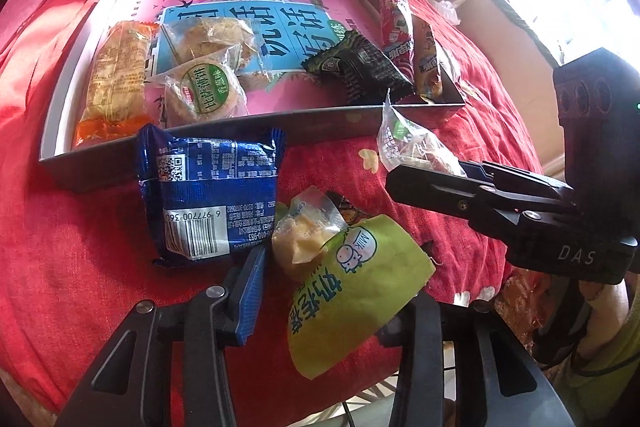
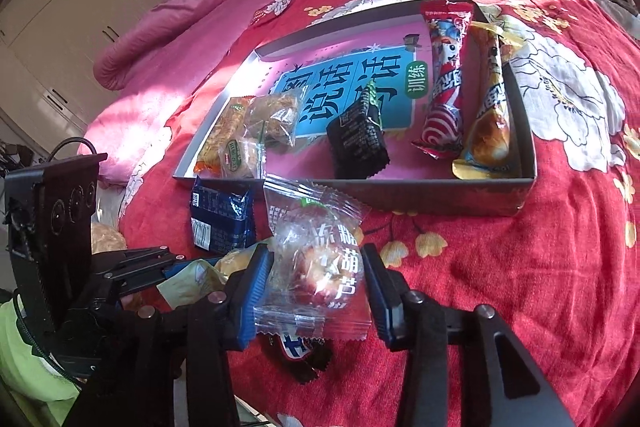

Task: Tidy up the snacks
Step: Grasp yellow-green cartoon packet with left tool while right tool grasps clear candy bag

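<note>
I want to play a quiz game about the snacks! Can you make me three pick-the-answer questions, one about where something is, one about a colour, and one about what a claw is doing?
1. Where is the blue packet?
A. Inside the box
B. On the red bedspread, just in front of the box
C. In a claw

2. What colour is the small packet in the middle of the box?
A. Black
B. White
C. Purple

3. What is the right claw doing?
A. Hanging open over nothing
B. Gripping the box wall
C. Closed on a clear packet

Answers:
1 B: the blue packet lies on the bedspread, outside the box.
2 A: the middle packet is black.
3 C: the right claw has both pads against the clear packet.
</note>
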Motion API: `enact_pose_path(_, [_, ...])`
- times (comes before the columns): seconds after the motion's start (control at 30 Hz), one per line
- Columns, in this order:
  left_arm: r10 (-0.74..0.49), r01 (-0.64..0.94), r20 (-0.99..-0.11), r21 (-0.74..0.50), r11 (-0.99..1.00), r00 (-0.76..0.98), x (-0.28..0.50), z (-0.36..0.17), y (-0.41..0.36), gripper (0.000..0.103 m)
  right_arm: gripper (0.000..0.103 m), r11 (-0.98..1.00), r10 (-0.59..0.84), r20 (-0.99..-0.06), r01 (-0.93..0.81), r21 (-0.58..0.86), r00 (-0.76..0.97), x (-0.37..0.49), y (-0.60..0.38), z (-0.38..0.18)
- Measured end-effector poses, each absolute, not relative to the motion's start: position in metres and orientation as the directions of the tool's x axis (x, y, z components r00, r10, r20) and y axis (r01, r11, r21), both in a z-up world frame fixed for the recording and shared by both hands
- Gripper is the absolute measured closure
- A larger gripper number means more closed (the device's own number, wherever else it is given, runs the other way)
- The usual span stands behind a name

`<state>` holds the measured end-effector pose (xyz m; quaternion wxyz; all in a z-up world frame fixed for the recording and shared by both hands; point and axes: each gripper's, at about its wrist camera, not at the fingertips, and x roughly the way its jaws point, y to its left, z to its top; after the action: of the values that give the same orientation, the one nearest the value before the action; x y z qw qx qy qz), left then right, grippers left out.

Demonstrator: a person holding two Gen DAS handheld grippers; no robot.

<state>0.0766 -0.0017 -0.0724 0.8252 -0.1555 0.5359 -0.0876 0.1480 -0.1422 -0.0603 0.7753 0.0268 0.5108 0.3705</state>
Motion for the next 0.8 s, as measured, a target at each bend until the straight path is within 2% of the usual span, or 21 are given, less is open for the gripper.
enact_pose_path(0.1, [-0.327, -0.045, -0.852, -0.377, 0.925, 0.409, 0.076, -0.074, 0.005, 0.067, 0.057, 0.727, 0.601, -0.776, -0.535, 0.430, 0.191, 0.149, -0.143, -0.064])
enact_pose_path(0.33, [-0.342, -0.037, -0.847, -0.389, 0.920, 0.408, 0.076, -0.073, 0.005, 0.068, 0.057, 0.729, 0.600, -0.777, -0.530, 0.432, 0.191, 0.150, -0.141, -0.066])
enact_pose_path(0.53, [-0.396, 0.003, -0.822, -0.432, 0.902, 0.409, 0.071, -0.062, 0.002, 0.068, 0.057, 0.707, 0.634, -0.743, -0.549, 0.446, 0.213, 0.147, -0.143, -0.056])
enact_pose_path(0.8, [-0.402, 0.072, -0.778, -0.423, 0.903, 0.482, 0.066, -0.039, -0.003, 0.069, 0.058, 0.690, 0.667, -0.702, -0.561, 0.457, 0.249, 0.145, -0.147, -0.042])
